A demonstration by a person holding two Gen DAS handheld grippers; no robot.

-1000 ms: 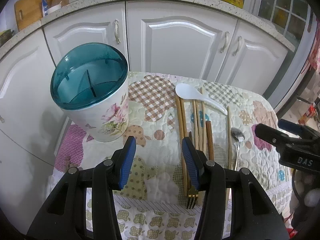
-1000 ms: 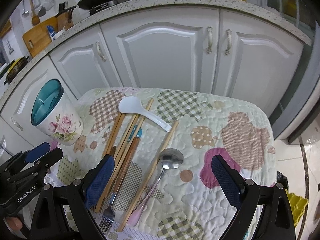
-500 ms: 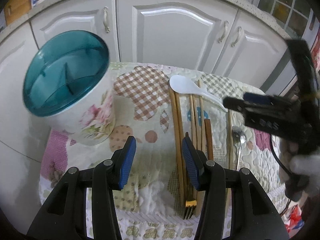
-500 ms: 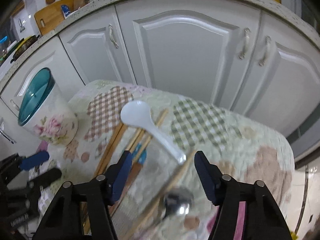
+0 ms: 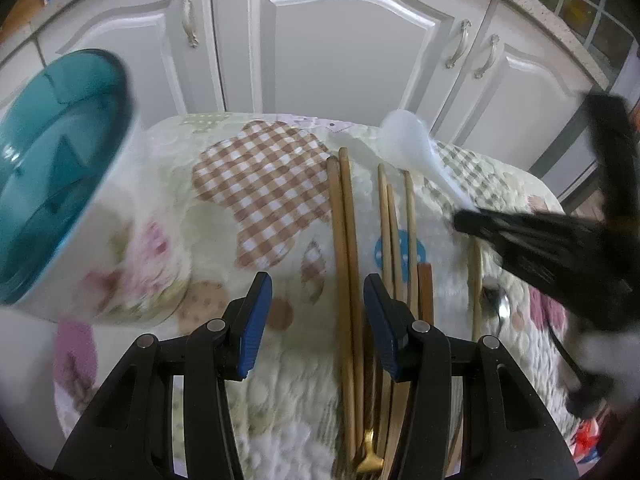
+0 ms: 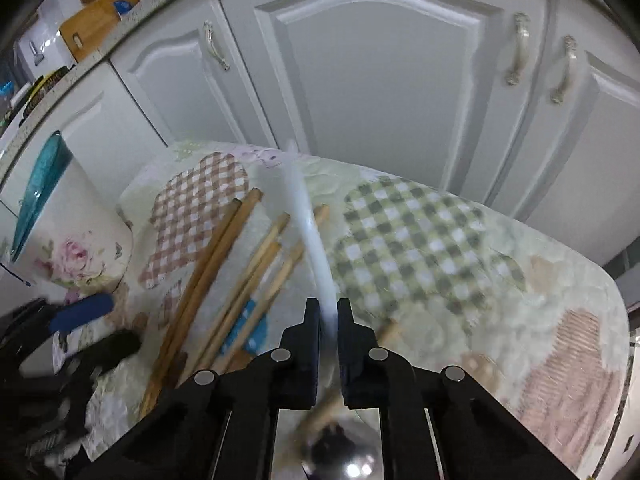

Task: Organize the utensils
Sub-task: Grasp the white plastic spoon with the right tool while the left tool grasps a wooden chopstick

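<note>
A white spoon (image 5: 404, 136) (image 6: 308, 216) lies aslant over the far ends of the chopsticks. My right gripper (image 6: 328, 304) (image 5: 460, 220) is closing its jaws on the spoon's handle, and the pads press on it. Two dark chopsticks (image 5: 344, 220) (image 6: 208, 264) and several pale ones (image 5: 394, 220) (image 6: 264, 264) lie side by side on the quilted cloth (image 5: 260, 200). My left gripper (image 5: 317, 280) (image 6: 82, 310) hovers open above the dark pair, holding nothing. A floral holder with a teal divided top (image 5: 48, 160) (image 6: 68, 240) stands upright at the left.
A gold fork (image 5: 370, 456) and a metal spoon (image 5: 498, 308) lie near the cloth's front edge. White cabinet doors (image 5: 340, 48) rise close behind the small table. The green-checked patch (image 6: 420, 248) on the right bears nothing.
Both grippers came down and forward toward the utensils. The right gripper went from wide open to shut on the white spoon's handle. The left gripper stayed open.
</note>
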